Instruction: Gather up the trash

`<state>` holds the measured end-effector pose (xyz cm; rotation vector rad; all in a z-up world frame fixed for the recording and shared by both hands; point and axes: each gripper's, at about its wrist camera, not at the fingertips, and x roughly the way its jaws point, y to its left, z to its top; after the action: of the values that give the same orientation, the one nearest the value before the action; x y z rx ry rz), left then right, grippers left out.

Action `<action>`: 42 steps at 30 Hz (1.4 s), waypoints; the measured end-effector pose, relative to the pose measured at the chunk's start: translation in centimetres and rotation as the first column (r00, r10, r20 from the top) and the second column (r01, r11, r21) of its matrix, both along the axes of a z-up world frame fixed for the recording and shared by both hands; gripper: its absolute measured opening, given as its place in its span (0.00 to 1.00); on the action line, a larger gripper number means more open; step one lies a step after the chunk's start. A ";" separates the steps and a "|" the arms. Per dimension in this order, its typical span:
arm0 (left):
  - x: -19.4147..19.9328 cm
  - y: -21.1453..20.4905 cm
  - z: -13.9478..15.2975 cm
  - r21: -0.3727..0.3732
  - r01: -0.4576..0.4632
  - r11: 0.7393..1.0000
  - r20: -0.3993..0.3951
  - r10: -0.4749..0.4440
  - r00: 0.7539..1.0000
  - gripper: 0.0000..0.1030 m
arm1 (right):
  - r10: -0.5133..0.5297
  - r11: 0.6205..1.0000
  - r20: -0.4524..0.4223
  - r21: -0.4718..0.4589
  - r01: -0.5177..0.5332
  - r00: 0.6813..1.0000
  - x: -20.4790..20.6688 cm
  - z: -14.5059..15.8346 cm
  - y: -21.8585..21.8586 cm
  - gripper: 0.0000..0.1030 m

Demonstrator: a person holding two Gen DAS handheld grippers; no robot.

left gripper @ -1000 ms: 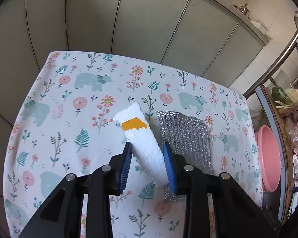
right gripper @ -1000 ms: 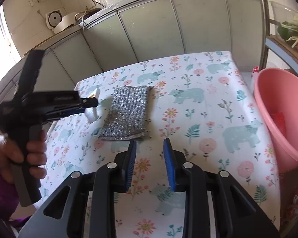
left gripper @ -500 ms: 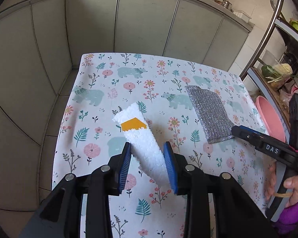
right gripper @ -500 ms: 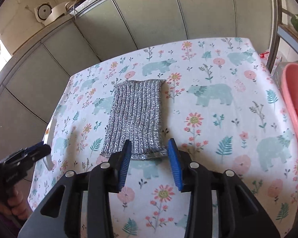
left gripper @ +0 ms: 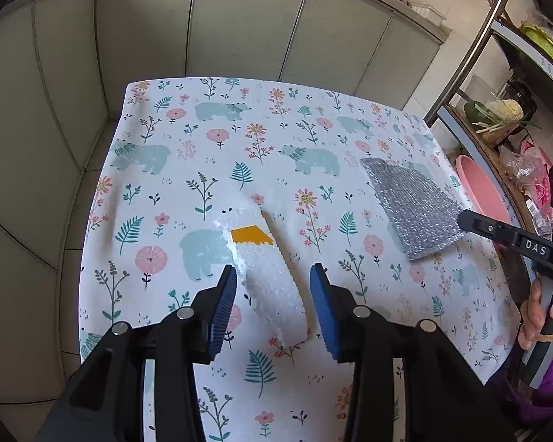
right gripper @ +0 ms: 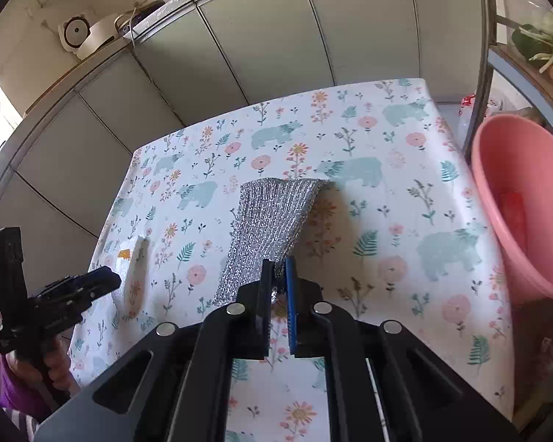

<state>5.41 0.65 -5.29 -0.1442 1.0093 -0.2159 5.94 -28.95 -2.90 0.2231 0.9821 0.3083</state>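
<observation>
A white foam piece (left gripper: 276, 305) with an orange tape patch lies on the floral tablecloth (left gripper: 202, 140). My left gripper (left gripper: 273, 268) straddles it, its jaws opening, with gaps between the blue pads and the foam. The right wrist view shows the same foam piece (right gripper: 136, 269) beside the left gripper (right gripper: 110, 280). A silver mesh cloth (right gripper: 272, 217) lies mid-table. My right gripper (right gripper: 278, 260) is closing on its near edge, which is pinched between the pads. In the left wrist view the silver cloth (left gripper: 413, 206) lies right of the foam, with the right gripper (left gripper: 461, 217) at its near corner.
A pink basin (right gripper: 516, 191) stands just off the table's right edge, below a metal shelf rack (left gripper: 497, 118) with vegetables. Pale cabinet doors (left gripper: 239, 29) run behind the table. A hand in a purple sleeve (left gripper: 545, 316) holds the right gripper's handle.
The left jaws have widened and let the foam piece lie on the table. The right gripper moved over the silver cloth and closed on its near edge.
</observation>
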 end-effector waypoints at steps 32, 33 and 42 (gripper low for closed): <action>-1.2 -3.3 1.0 0.154 -0.257 0.954 0.025 0.256 0.966 0.43 | 0.117 0.992 0.064 -0.049 -0.114 0.991 -3.3 -1.0 -4.3 0.39; -1.3 -3.4 1.1 0.157 -0.262 0.952 0.036 0.259 0.965 0.43 | 0.120 0.992 0.063 -0.047 -0.118 0.991 -3.4 -1.0 -4.2 0.39; -1.8 -2.7 0.6 0.184 -0.258 0.948 0.054 0.252 0.966 0.43 | 0.110 0.993 0.074 -0.040 -0.108 0.991 -3.7 -1.3 -2.4 0.39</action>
<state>3.64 -2.03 -4.67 -0.0961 0.9654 0.1150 2.22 -31.39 -4.16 0.1243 0.9249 0.3963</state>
